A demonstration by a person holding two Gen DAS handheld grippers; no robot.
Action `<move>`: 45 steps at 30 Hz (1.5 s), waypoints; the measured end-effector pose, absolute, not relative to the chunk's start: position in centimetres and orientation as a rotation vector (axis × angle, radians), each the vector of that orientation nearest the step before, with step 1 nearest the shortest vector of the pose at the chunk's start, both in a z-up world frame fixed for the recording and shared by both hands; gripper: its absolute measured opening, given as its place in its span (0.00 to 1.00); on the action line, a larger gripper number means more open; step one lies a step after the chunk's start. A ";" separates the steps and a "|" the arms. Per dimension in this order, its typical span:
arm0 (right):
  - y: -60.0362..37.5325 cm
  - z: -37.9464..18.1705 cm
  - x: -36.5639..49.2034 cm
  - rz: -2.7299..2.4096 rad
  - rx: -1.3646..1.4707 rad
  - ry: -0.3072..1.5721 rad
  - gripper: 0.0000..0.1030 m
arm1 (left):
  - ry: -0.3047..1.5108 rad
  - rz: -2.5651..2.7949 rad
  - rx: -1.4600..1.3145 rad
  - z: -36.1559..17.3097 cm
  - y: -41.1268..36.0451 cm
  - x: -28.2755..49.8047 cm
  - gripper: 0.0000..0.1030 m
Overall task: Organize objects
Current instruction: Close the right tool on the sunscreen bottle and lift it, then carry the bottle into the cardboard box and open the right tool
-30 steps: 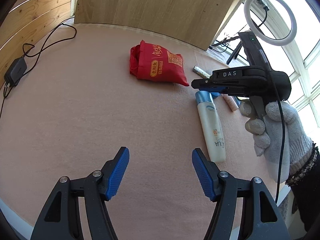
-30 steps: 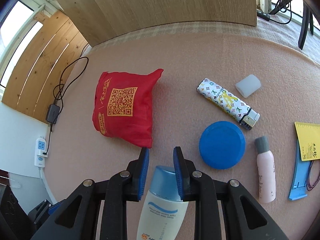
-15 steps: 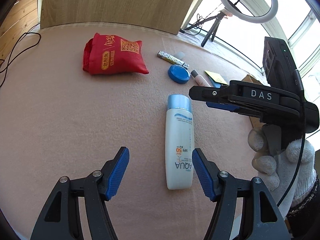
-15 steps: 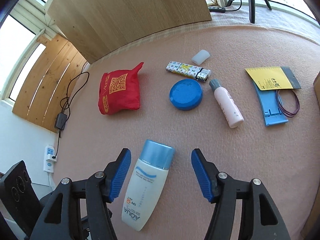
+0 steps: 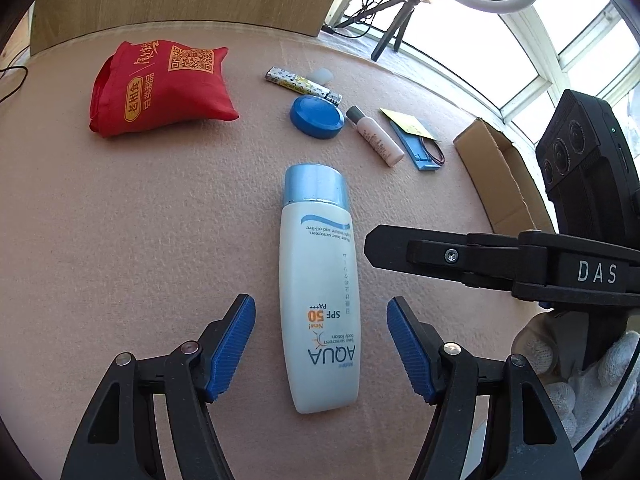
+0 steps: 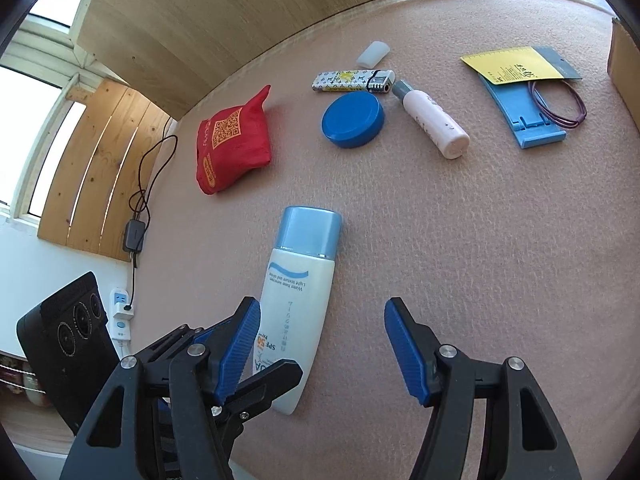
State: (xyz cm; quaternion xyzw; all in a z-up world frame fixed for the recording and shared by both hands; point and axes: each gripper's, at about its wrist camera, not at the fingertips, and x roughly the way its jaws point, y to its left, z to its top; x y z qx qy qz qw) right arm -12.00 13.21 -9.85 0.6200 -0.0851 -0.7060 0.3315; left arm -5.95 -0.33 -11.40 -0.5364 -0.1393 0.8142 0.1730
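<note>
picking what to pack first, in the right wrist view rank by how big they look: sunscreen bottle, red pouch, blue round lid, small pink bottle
1. White sunscreen bottle with light blue cap, though it lies nearest the camera, which inflates it.
2. Red fabric pouch with a printed code.
3. Blue round plastic lid and small pink bottle with grey cap: too close to rank.

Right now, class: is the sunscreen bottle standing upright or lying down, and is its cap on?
Lying down, cap on. The sunscreen bottle rests flat on the pink mat, its label facing up and its blue cap fitted.
</note>
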 end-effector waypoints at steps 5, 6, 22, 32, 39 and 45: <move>12.8 -10.1 -11.9 -1.837 1.624 -0.202 0.59 | -0.424 2.286 -1.519 -11.8 0.2 -6.0 0.69; 12.7 -10.2 -11.9 -1.836 1.626 -0.198 0.59 | -0.426 2.282 -1.518 -11.8 0.4 -6.1 0.69; 11.1 -11.4 -11.3 -1.771 1.631 -0.144 0.41 | -0.439 2.264 -1.511 -12.1 1.5 -6.5 0.52; 11.8 -10.4 -11.4 -1.802 1.606 -0.133 0.41 | -0.443 2.270 -1.508 -11.7 2.1 -6.7 0.46; 14.4 -8.8 -12.0 -1.852 1.575 -0.175 0.41 | -0.416 2.272 -1.464 -10.1 4.3 -7.1 0.46; 18.0 -6.2 -13.2 -1.933 1.521 -0.208 0.41 | -0.365 2.262 -1.389 -7.7 7.7 -7.9 0.46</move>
